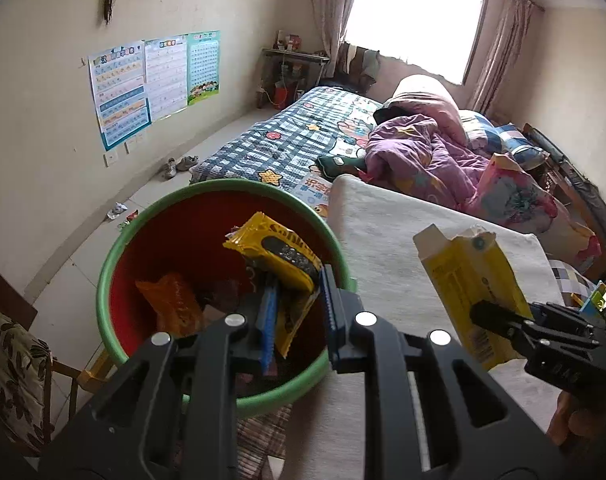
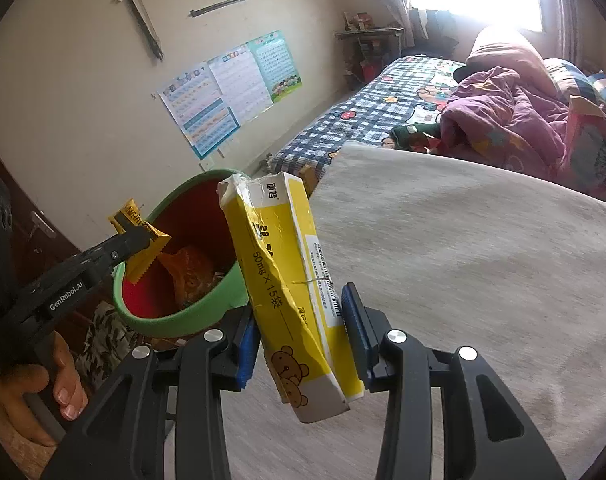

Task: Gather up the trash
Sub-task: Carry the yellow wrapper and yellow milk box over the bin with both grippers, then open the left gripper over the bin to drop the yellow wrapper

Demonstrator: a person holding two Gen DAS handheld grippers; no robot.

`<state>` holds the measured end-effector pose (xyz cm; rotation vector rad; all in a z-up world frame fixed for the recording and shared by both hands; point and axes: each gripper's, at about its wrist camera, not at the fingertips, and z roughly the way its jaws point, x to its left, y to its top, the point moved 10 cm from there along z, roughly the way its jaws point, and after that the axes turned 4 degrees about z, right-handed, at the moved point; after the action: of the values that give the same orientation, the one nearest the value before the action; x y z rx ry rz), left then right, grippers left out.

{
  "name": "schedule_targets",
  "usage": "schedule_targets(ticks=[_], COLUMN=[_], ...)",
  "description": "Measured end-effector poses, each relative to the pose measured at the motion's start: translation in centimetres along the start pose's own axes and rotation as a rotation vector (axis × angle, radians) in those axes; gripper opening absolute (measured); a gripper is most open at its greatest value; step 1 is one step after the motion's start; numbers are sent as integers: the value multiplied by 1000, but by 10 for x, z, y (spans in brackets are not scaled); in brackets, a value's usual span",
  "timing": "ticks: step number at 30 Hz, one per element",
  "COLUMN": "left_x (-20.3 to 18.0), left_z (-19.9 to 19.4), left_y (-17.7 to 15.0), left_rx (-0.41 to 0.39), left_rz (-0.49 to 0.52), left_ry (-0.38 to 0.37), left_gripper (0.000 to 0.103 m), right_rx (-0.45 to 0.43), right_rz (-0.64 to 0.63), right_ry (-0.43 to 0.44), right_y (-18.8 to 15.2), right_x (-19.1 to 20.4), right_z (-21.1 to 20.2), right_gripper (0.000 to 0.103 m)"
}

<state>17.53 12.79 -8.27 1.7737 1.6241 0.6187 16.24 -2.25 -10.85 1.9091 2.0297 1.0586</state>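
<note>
The left gripper (image 1: 299, 300) had its jaws clenched on a yellow wrapper (image 1: 277, 254), which hung over the open mouth of the bin (image 1: 115, 248). In the right wrist view the same wrapper (image 2: 137, 236) showed pinched at its middle, just above the bin's near rim (image 2: 207, 308). The right gripper (image 2: 299, 320) had its jaws grasping a yellow carton (image 2: 287, 280) by its lower half; the carton stood tilted, its torn top end uppermost, beside the bin and above the grey cloth-covered surface (image 2: 483, 264). A hand (image 2: 35, 392) gripped the left gripper's handle.

The bin was green outside and red inside, and an orange packet (image 1: 171, 304) lay in it with other scraps. A few bits of litter (image 1: 121, 214) lay on the floor (image 1: 207, 140) by the wall. Beyond the surface stood a bed (image 1: 287, 136) with a checked cover and a heap of pink and purple quilts (image 1: 419, 148). Three posters (image 1: 155, 80) hung on the wall, and a bright window (image 1: 415, 12) stood at the far end.
</note>
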Motion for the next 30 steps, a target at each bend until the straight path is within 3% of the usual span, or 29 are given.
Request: schedule_targets(ticks=[30], left_x=[63], left_z=[31], left_y=[-11], left_rx=[75], left_rz=[-44], left_ry=[17], left_gripper=[19], right_rx=[17], right_rz=[-43], right_ry=[37], right_y=[27], right_x=[58], right_z=[51], right_gripper=[38])
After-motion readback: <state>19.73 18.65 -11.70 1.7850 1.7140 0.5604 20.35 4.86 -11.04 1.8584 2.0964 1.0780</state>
